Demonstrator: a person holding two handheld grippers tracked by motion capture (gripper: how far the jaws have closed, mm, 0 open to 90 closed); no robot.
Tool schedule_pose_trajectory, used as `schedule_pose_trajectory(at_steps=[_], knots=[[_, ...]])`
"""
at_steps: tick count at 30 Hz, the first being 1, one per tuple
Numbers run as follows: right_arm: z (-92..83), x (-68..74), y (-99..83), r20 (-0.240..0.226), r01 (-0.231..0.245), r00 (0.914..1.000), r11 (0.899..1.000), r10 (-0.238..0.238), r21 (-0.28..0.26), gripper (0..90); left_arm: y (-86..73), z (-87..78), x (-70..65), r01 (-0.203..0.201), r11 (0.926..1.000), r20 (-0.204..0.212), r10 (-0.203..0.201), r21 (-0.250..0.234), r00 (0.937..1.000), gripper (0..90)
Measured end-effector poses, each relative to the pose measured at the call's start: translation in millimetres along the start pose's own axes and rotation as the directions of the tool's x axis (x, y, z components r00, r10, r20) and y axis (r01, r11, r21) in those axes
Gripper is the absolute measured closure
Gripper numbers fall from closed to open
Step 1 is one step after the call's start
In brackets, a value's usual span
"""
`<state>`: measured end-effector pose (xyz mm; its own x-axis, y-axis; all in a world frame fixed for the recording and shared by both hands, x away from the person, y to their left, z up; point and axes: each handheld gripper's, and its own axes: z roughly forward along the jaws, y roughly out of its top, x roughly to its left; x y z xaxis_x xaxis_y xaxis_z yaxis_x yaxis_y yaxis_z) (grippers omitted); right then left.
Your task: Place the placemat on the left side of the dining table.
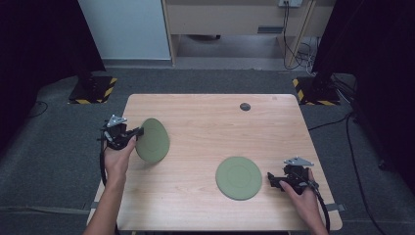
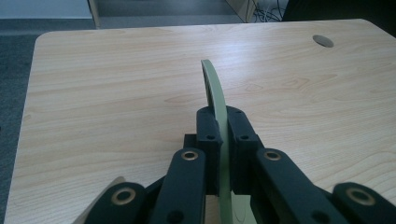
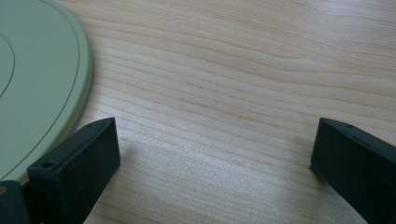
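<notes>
My left gripper (image 1: 139, 131) is shut on the rim of a green plate (image 1: 152, 140), which it holds tilted on edge above the left part of the wooden table (image 1: 205, 122). In the left gripper view the plate (image 2: 215, 91) stands edge-on between the two black pads (image 2: 209, 133). A second green plate (image 1: 238, 177) lies flat on the table at the front right. My right gripper (image 1: 272, 181) rests on the table just right of it, jaws wide open. In the right gripper view that plate (image 3: 37, 79) lies at the left, beside the left fingertip (image 3: 81, 161), with bare wood between the jaws.
A small dark round hole (image 1: 245, 106) sits near the table's far edge. Grey carpet surrounds the table, with black stands on yellow-striped bases (image 1: 93, 90) at the far corners. Cables trail on the floor at the back right.
</notes>
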<state>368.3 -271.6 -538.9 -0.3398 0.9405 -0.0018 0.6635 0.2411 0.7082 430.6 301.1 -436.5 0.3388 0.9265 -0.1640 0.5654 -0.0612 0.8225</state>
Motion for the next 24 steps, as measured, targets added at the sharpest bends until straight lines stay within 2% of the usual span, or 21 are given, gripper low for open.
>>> schedule_pose_trajectory(at_steps=[24], knots=[[-0.1, 1.0, -0.2, 0.005, -0.006, 1.0000, 1.000, 0.006, -0.001, 1.6, -17.2, 3.1, 24.9, 0.035, 0.9993, -0.018, -0.035, 0.015, 0.9992, 85.2]])
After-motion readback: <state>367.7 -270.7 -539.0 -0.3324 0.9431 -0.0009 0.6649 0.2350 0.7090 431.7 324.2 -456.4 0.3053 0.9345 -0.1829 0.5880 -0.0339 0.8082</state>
